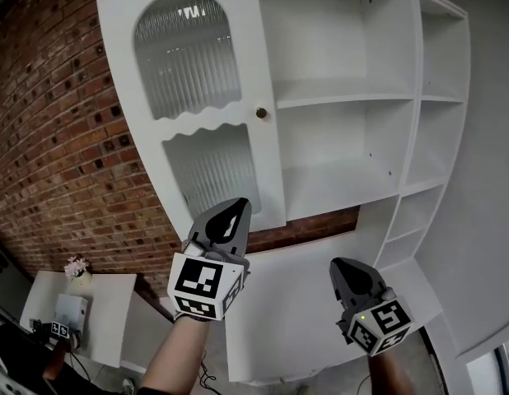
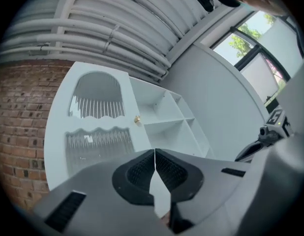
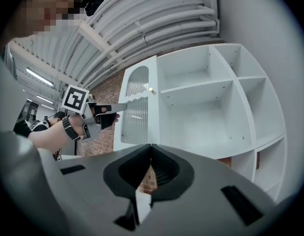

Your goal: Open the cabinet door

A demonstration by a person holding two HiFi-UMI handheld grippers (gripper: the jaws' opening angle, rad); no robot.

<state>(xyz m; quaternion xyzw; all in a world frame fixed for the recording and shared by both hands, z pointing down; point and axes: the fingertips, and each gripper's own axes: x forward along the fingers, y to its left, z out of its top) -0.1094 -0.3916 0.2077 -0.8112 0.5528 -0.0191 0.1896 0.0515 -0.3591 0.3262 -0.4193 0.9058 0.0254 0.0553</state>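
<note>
OK, both hand-held grippers raised toward white wall cabinet (image 1: 345,97), neither touching it. Left gripper (image 1: 238,206): jaws fully together, nothing between; sits near, under lower edge of cabinet door (image 1: 197,97). Right gripper (image 1: 338,263): jaws together too, empty; lower and further right, below open shelves. Door on cabinet's left side, two ribbed glass panels, brass knob (image 1: 261,113) on its right edge. Red brick wall (image 1: 57,138) behind, left of cabinet.
</note>
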